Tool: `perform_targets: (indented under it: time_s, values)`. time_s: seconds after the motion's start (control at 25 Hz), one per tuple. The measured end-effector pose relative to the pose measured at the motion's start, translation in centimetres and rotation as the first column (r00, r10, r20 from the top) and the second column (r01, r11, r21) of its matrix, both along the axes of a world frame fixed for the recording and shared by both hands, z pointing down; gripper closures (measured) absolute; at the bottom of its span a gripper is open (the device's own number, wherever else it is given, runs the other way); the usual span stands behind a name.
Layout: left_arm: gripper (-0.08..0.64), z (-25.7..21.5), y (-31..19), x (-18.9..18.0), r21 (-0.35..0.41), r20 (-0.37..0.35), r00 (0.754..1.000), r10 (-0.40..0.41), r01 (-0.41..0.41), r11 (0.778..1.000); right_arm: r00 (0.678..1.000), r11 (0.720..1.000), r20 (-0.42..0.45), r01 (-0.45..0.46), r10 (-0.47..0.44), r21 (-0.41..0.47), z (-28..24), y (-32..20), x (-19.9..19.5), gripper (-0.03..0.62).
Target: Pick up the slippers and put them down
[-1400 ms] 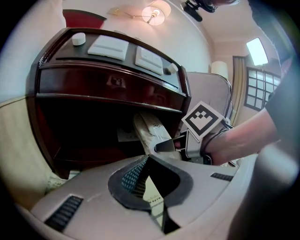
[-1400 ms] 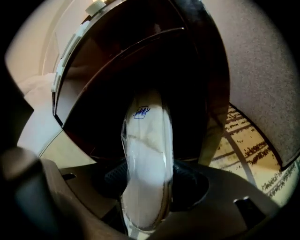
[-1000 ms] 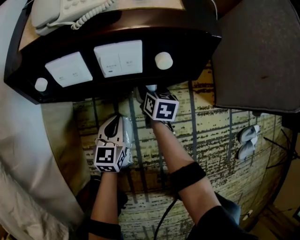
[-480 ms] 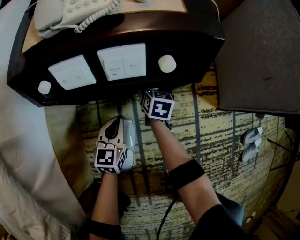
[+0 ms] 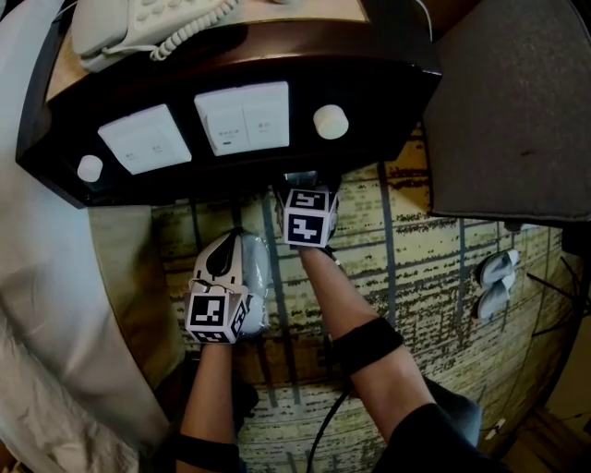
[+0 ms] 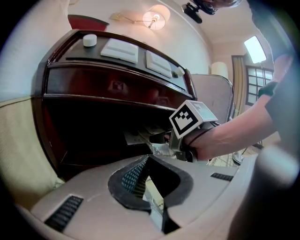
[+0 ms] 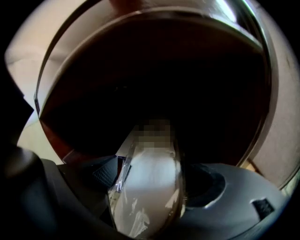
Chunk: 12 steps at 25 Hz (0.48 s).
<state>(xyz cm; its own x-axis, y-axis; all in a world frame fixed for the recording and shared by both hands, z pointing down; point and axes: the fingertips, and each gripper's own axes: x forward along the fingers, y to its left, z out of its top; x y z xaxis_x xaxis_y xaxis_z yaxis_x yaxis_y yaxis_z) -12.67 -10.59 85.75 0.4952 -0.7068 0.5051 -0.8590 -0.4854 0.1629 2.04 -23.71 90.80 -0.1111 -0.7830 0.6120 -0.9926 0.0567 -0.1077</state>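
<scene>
Two grippers work low over a patterned carpet (image 5: 416,249) in front of a dark wooden nightstand (image 5: 369,92). From the head view, a telephone (image 5: 138,23) sits on top of it and pale switch panels (image 5: 242,115) line its sloping front. White bedding (image 5: 55,305) fills the left side, a grey chair (image 5: 517,102) the upper right, and a loose pair of slippers (image 5: 494,280) lies on the carpet well to the right. The left gripper (image 5: 226,248) rests near the nightstand's foot with a white wrapped pack (image 5: 254,272) beside and under it. The right gripper (image 5: 300,180) reaches under the nightstand's overhang.

In the left gripper view the jaws are closed on a thin edge of that pack. Behind them a wall lamp (image 6: 157,16) glows above the nightstand and a window (image 6: 255,47) shows at the far right.

In the right gripper view a wrapped slipper (image 7: 150,187), white in clear plastic, lies between jaws that stand wide and have just been opening. The dark hollow under the nightstand is behind it.

Compared with a second ago, the right gripper's marker cube has rolled to show a different face, while the left gripper and its pack sit where they were.
</scene>
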Motion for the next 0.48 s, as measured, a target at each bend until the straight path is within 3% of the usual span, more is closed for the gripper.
perform_targets:
  time_s: [0.16,0.48]
  values:
    - [0.558,-0.7,0.6,0.0,-0.016,-0.006,1.0,-0.006,0.006,1.0,0.998,1.0,-0.062,0.0,0.001,0.013,-1.3,0.7,0.4,0.112]
    - [0.558,-7.0,3.5,-0.2,-0.078,-0.004,1.0,-0.014,0.014,0.997,0.999,0.994,-0.046,0.007,-0.013,-0.111,-4.8,6.2,0.8,0.112]
